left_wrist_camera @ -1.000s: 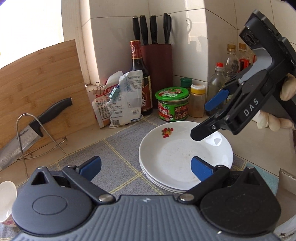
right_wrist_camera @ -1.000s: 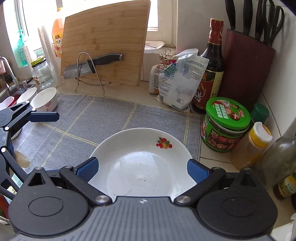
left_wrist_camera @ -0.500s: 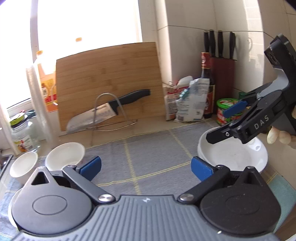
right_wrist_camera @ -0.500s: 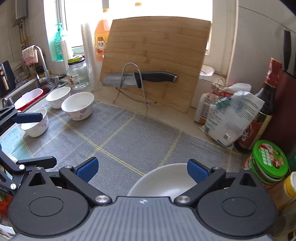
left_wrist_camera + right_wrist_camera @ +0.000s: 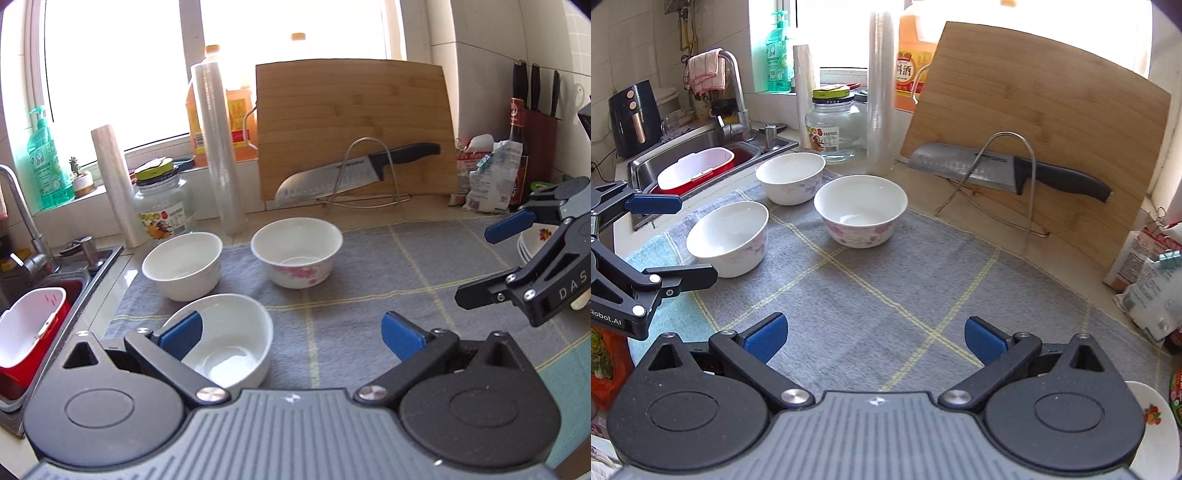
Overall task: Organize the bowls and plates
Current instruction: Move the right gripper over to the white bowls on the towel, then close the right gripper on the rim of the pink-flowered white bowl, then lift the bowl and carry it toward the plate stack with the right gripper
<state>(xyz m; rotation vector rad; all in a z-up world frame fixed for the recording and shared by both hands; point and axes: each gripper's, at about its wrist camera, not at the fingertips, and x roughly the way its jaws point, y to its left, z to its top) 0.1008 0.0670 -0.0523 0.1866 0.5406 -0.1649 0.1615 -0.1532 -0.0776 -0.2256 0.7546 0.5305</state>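
In the left wrist view, the left gripper [image 5: 291, 334] is being held with its fingers wide apart, gripping nothing, above the near left part of the mat [image 5: 369, 266]. A bowl [image 5: 225, 338] is lying just under its left finger. Two more bowls [image 5: 183, 264] [image 5: 297, 251] are standing near the mat's far left edge. The right gripper [image 5: 487, 266], fingers apart, is being seen at the right, before the plates [image 5: 532, 242].

In the right wrist view, the right gripper [image 5: 873, 339] is being held open over the mat [image 5: 886, 288]. The plates [image 5: 1156, 417] are lying at the near right corner.
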